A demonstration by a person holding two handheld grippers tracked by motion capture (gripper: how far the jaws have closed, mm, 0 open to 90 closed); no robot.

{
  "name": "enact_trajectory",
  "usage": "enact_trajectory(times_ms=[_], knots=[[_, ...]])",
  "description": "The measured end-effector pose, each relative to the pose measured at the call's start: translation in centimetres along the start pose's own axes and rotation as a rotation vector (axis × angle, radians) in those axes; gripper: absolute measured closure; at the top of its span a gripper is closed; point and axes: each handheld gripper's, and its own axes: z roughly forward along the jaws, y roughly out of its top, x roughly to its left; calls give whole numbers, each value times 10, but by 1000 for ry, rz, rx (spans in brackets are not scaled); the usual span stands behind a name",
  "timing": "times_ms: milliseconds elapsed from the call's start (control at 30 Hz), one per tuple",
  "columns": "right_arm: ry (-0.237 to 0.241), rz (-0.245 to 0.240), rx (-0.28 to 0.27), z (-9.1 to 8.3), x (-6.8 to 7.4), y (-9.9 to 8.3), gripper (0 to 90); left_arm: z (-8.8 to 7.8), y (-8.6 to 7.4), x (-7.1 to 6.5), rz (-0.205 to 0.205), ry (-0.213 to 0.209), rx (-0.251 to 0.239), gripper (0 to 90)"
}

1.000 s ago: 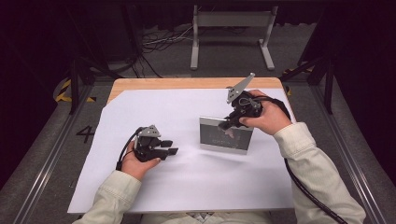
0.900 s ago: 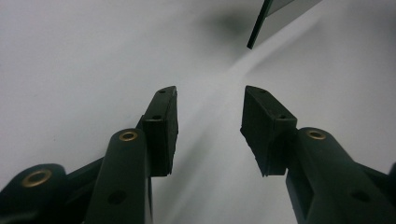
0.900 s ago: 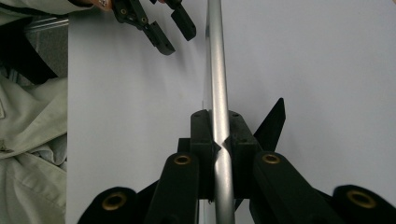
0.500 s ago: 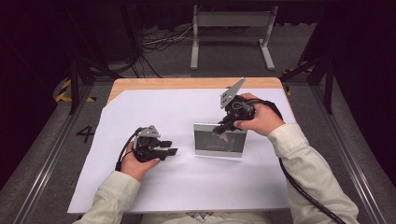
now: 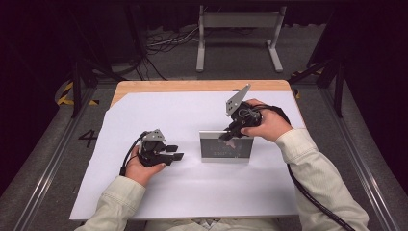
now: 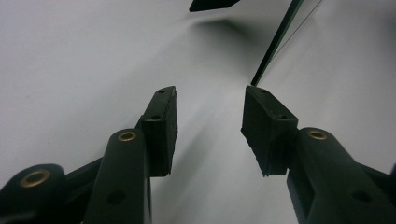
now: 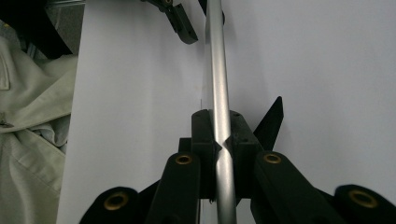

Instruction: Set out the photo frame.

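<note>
A silver-rimmed picture frame (image 5: pixel 225 149) stands upright on the white sheet (image 5: pixel 144 110), its dark glass facing the person. My right gripper (image 5: pixel 227 136) comes from the right and is shut on the frame's top edge. In the right gripper view the silver rim (image 7: pixel 217 70) runs between the clamped pads of my right gripper (image 7: pixel 220 128), and the frame's black back stand (image 7: pixel 271 122) shows beside them. My left gripper (image 5: pixel 175 152) rests low on the sheet left of the frame, open and empty. In the left gripper view, my left gripper (image 6: pixel 210 121) points at the frame's edge (image 6: pixel 275 44).
The white sheet covers most of a wooden tabletop (image 5: pixel 192 85). A grey metal stand (image 5: pixel 238 29) and loose cables (image 5: pixel 163 43) lie on the floor beyond the far edge. Metal rails (image 5: pixel 48 159) run along both sides of the table.
My right gripper has carried the frame a little to the left and nearer the person. The left gripper has stayed where it was, open.
</note>
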Motion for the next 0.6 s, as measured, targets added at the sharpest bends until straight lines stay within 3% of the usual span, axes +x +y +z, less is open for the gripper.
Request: enact_trajectory(times_ms=[200,433,533,600], knots=[[-64,-54,7,0,-1,-2,797,1,0,0,-2,-1,0,559],[-101,-75,-17,-3,-2,-4,767,1,1,0,2,-3,3,558],[-154,-83,-34,-4,-3,-5,719,1,1,0,2,-2,3,557],[-180,-70,-61,-9,-4,-6,617,1,1,0,4,-2,4,557]])
